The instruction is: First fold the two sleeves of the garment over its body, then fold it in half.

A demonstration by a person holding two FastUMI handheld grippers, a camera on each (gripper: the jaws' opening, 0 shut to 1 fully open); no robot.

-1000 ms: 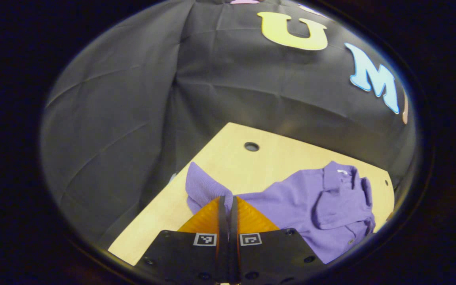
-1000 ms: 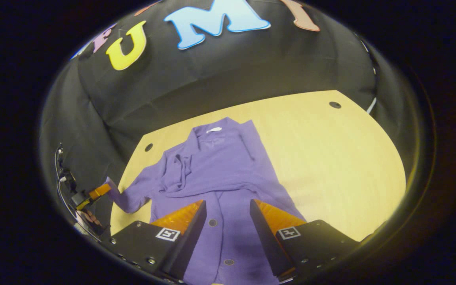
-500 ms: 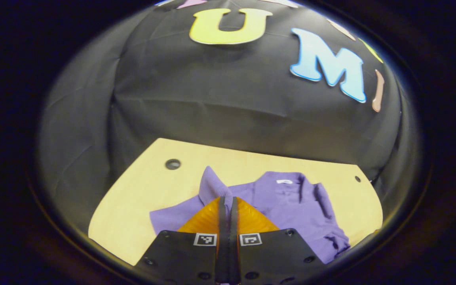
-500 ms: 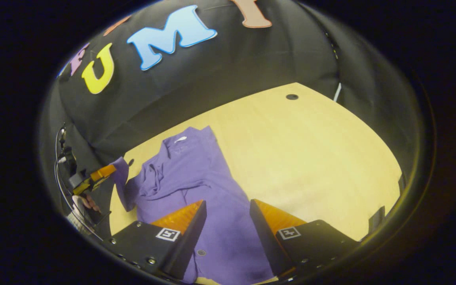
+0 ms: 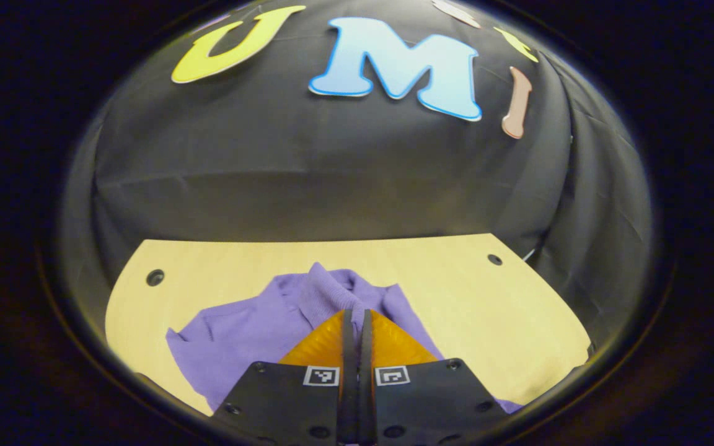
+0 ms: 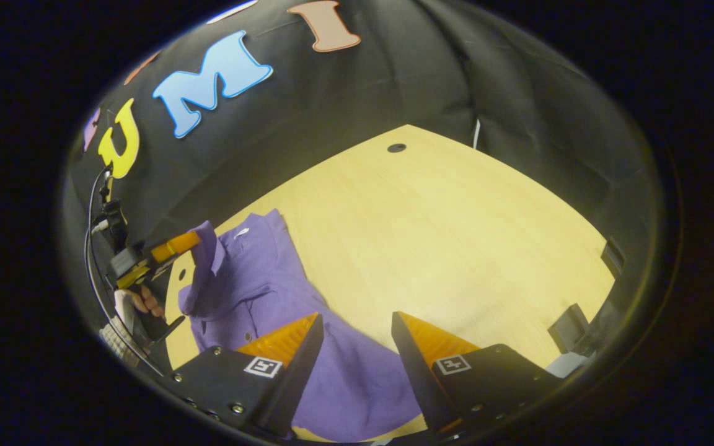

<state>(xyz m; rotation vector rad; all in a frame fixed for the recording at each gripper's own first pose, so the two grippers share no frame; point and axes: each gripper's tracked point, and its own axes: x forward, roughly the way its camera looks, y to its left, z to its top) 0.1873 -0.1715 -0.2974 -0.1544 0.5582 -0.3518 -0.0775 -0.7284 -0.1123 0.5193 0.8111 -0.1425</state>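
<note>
we see a pale wood tabletop [image 6: 456, 235] with drilled holes, black cloth wall [image 5: 307, 167] behind. purple garment [image 6: 258, 291] lies at its left; left claw [image 5: 356, 322] pinches its sleeve [image 5: 332, 291]; right claw [image 6: 351, 334] spread above.

Left gripper [image 5: 355, 313] markers [image 5: 321, 375]: two square black-and-white coded patches on its body; I read no letters or digits in them.
Right gripper [image 6: 352, 317] markers [image 6: 262, 366]: the same kind of pair, one on each side, pattern only.
Shirt [image 6: 258, 291] tag [image 6: 241, 233]: small white tab at the collar, too small for me to read.
Readable text: none I can make out.
</note>
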